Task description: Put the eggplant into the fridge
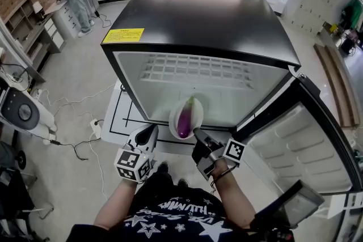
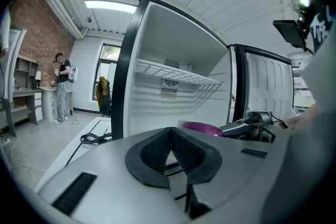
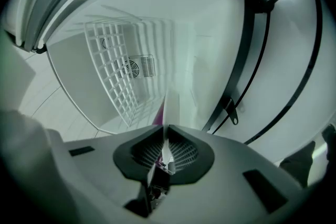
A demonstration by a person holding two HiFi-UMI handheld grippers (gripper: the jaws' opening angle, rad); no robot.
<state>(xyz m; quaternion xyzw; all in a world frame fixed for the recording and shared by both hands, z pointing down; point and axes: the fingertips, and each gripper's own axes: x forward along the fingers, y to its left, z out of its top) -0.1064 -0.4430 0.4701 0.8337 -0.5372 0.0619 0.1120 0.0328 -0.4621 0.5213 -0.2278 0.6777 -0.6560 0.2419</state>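
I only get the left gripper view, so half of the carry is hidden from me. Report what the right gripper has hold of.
Observer: The right gripper is shut on the rim of a white plate. Its own view shows the thin rim between the jaws.
Operator: Now tell me how the eggplant lies and where the plate is.
Observer: In the head view the eggplant lies in the plate, with its green stem end pointing into the fridge. The plate is at the fridge's mouth, below the wire shelf. I cannot tell whether it is set down.
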